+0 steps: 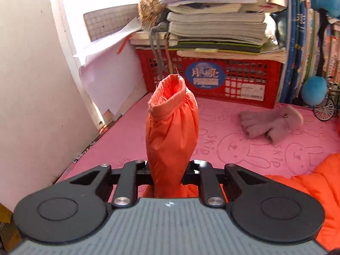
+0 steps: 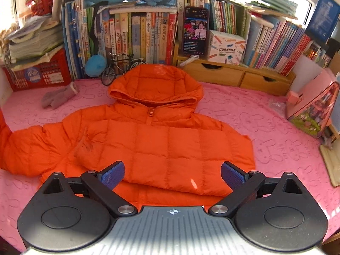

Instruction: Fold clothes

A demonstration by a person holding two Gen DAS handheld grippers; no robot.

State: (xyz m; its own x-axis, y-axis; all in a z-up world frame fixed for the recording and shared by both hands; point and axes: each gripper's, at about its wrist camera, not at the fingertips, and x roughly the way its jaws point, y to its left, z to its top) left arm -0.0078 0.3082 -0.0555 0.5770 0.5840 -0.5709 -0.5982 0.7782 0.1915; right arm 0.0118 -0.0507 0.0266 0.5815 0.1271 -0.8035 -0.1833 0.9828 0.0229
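Orange quilted hooded puffer jacket (image 2: 148, 131) lies flat; left gripper (image 1: 167, 170) pinches its sleeve cuff (image 1: 170, 114), right gripper (image 2: 172, 174) gapes empty above the hem. Sleeve fold in hand; next, carry cuff across jacket's chest.

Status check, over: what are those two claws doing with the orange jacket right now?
Left gripper shut on sleeve. Right gripper open above jacket hem. Grey gloves lie apart.

- An orange quilted puffer jacket (image 2: 161, 140) with a hood lies flat, front up and zipped, on a pink surface.
- Its hood (image 2: 157, 82) points away from the camera.
- One sleeve (image 1: 172, 125) is lifted upright, its open elastic cuff at the top.
- The bottom hem looks folded under.
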